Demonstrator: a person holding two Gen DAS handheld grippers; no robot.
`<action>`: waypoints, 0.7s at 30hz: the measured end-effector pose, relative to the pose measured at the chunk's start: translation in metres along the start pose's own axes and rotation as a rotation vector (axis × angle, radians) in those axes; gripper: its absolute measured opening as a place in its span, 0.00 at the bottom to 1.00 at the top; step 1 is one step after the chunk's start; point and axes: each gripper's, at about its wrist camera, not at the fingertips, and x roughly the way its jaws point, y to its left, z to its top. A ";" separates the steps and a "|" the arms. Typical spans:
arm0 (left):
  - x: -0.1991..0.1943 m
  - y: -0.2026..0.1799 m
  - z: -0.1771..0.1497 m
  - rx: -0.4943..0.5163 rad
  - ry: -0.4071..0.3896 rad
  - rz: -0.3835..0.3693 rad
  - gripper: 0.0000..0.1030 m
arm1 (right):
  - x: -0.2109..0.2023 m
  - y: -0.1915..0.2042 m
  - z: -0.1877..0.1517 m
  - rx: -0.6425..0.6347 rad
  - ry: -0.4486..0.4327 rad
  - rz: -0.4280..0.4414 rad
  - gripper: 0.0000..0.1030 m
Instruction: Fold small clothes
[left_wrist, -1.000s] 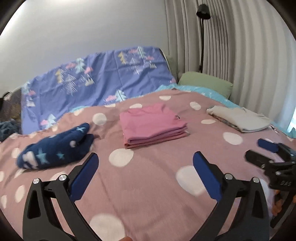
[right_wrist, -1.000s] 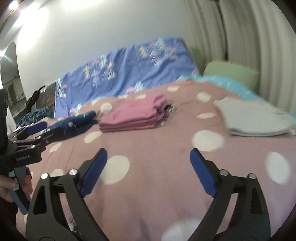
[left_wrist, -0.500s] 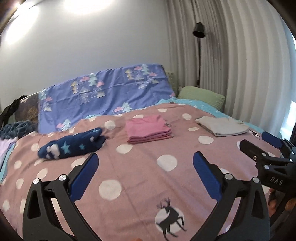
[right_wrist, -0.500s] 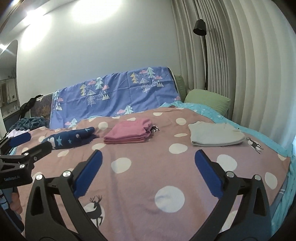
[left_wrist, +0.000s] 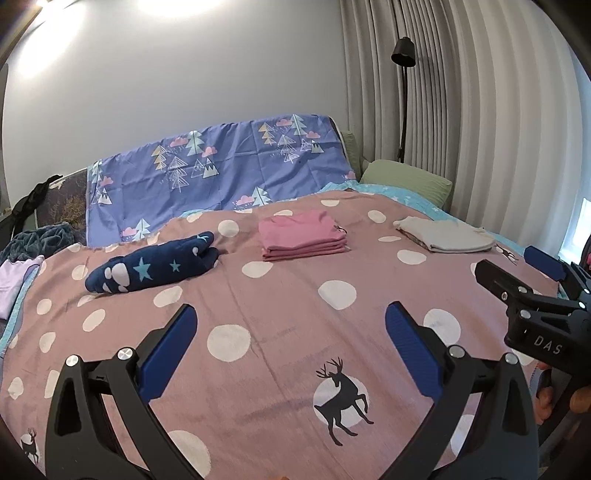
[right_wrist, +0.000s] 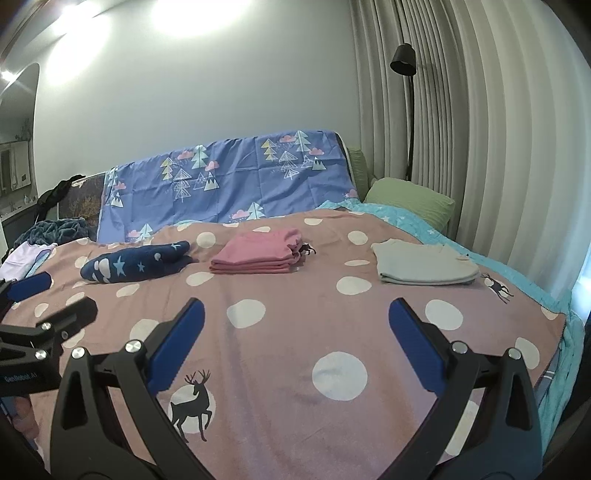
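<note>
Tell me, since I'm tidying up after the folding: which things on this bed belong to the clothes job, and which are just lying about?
Part of the job:
- pink folded stack
- grey folded garment
- navy star-print garment
- left gripper and right gripper, both open and empty

Just lying about:
- green pillow
- floor lamp
- purple tree-print sheet
- teal blanket heap

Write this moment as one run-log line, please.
left gripper: open, empty | right gripper: open, empty | pink stack, grey garment, navy garment: on bed
</note>
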 end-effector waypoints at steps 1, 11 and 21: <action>0.001 0.000 -0.001 -0.001 0.005 -0.004 0.99 | 0.000 0.000 0.000 0.001 0.002 -0.001 0.98; 0.007 -0.002 -0.007 0.006 0.026 -0.017 0.99 | 0.009 -0.001 -0.003 0.018 0.040 0.004 0.98; 0.010 -0.001 -0.008 0.006 0.043 0.003 0.99 | 0.017 -0.004 -0.006 0.020 0.059 0.005 0.98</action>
